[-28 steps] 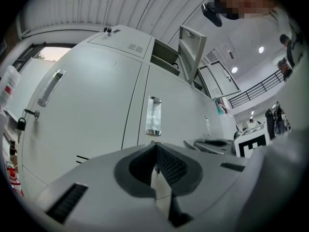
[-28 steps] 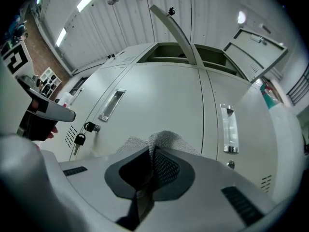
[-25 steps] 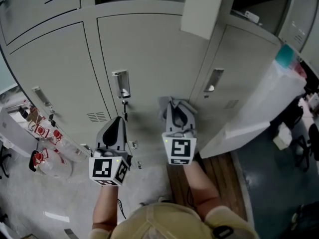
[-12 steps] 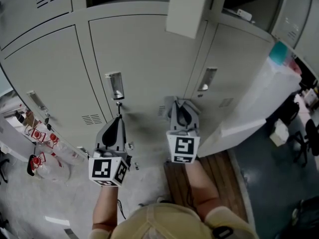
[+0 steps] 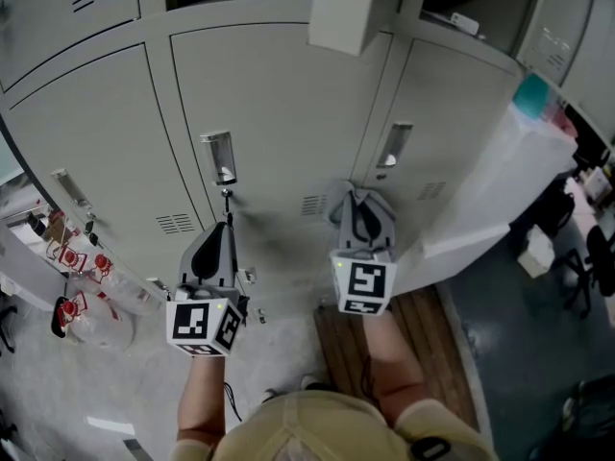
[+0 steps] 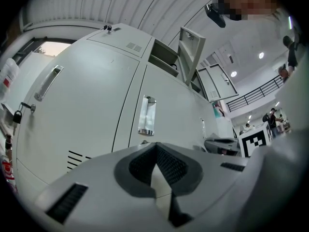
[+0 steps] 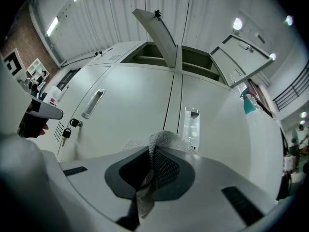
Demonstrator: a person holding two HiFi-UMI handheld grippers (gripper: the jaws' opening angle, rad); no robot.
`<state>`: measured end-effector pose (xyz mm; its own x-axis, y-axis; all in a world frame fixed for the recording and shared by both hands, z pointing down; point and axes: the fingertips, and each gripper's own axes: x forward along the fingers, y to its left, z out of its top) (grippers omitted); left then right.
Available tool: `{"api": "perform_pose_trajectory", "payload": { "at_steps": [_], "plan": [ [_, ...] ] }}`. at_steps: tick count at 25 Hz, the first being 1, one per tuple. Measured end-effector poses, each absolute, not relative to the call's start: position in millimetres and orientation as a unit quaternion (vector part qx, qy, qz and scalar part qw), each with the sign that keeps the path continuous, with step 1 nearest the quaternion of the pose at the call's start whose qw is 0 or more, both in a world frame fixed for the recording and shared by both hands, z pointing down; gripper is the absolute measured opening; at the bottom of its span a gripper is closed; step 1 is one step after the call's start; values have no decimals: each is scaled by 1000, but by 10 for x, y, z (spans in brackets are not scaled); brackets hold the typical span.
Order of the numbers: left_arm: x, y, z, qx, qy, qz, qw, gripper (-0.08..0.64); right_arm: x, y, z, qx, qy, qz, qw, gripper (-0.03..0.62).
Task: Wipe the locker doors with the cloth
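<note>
Grey metal lockers (image 5: 279,94) fill the head view. My right gripper (image 5: 357,198) is shut on a grey mesh cloth (image 7: 161,140), which bunches out past its jaws close to the lower part of the lockers, near the seam between the middle door and the right door (image 5: 452,113). I cannot tell whether the cloth touches the metal. My left gripper (image 5: 227,227) hangs just below the middle door's handle (image 5: 219,157) and its dangling key (image 5: 228,200). In the left gripper view, that gripper (image 6: 155,146) is shut with nothing in it.
An upper locker door (image 5: 346,8) stands open above my right gripper. A white panel (image 5: 500,190) with a teal bottle (image 5: 531,94) on top juts out at the right. Bottles with red labels (image 5: 86,305) stand on the floor at the left. A wooden board (image 5: 423,334) lies underfoot.
My right gripper has slid right and a little down along the locker front with the cloth. The left gripper has stayed nearly where it was.
</note>
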<state>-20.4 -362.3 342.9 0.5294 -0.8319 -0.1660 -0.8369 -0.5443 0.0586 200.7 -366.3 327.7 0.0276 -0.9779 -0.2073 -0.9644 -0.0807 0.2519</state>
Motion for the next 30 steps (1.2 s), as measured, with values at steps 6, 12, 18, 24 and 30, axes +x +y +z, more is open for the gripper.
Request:
{"api": "perform_pose_trajectory", "payload": {
  "at_steps": [6, 12, 18, 24, 30],
  "plan": [
    [-227, -3551, 3425, -873, 478, 93, 8, 2, 2020, -3466, 3173, 719, -677, -158, 8, 5],
    [-286, -3473, 3413, -872, 481, 93, 11, 2, 1957, -3288, 3081, 713, -683, -155, 1, 5],
    [-384, -3382, 3407, -869, 486, 95, 11, 2, 1896, -3138, 3034, 710, -688, -151, -8, 5],
    [-448, -3307, 3400, -868, 488, 91, 13, 2, 1821, -3019, 2998, 704, -694, -148, -19, 5],
    [-526, -3245, 3363, -863, 496, 91, 14, 2, 1760, -2919, 2990, 699, -701, -138, -24, 5]
  ]
}}
